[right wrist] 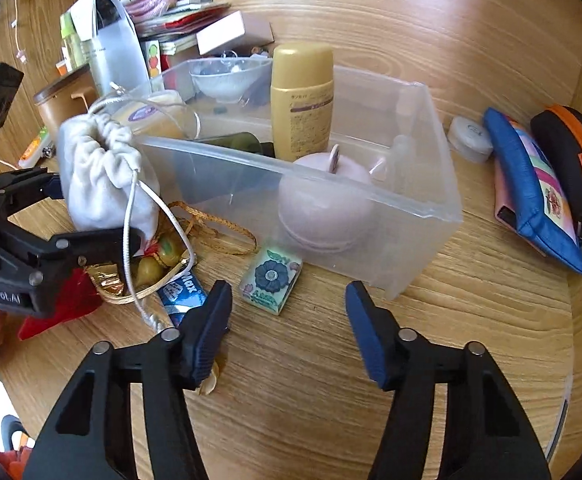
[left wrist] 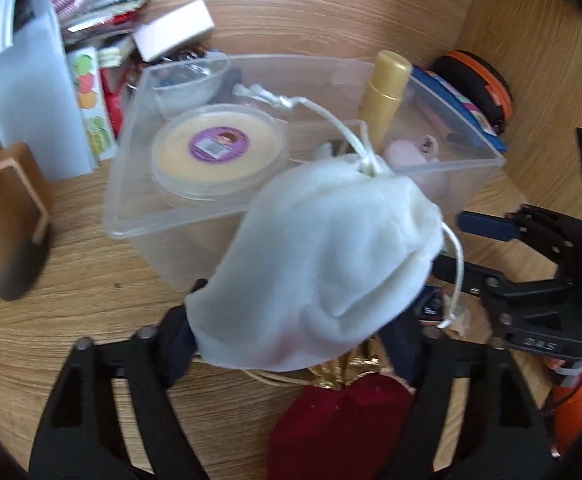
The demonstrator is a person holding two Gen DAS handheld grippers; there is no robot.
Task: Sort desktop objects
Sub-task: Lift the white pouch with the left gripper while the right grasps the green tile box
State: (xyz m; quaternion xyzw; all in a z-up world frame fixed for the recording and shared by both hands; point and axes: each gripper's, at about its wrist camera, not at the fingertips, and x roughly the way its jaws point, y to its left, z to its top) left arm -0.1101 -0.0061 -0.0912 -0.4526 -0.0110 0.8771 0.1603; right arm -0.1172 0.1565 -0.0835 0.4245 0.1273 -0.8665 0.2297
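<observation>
My left gripper [left wrist: 291,340] is shut on a white drawstring pouch [left wrist: 323,264] and holds it just in front of a clear plastic bin [left wrist: 131,184]. The pouch [right wrist: 99,176] and left gripper [right wrist: 95,216] also show in the right wrist view. The bin [right wrist: 423,208] holds a round cream tub [left wrist: 215,152], a gold bottle [right wrist: 301,100], a pink macaron-shaped case [right wrist: 323,204] and a glass bowl [right wrist: 227,76]. My right gripper [right wrist: 287,312] is open and empty above the table, near a small floral box [right wrist: 271,280]. It shows at the right of the left wrist view [left wrist: 475,244].
A red velvet pouch [left wrist: 343,428] with gold trim and a blue packet [right wrist: 183,292] lie by the left gripper. A blue pouch [right wrist: 531,188], an orange-trimmed case [right wrist: 575,160] and a white round tin [right wrist: 469,138] lie right of the bin. Packets, a box and a brown jar [right wrist: 61,100] crowd the back left.
</observation>
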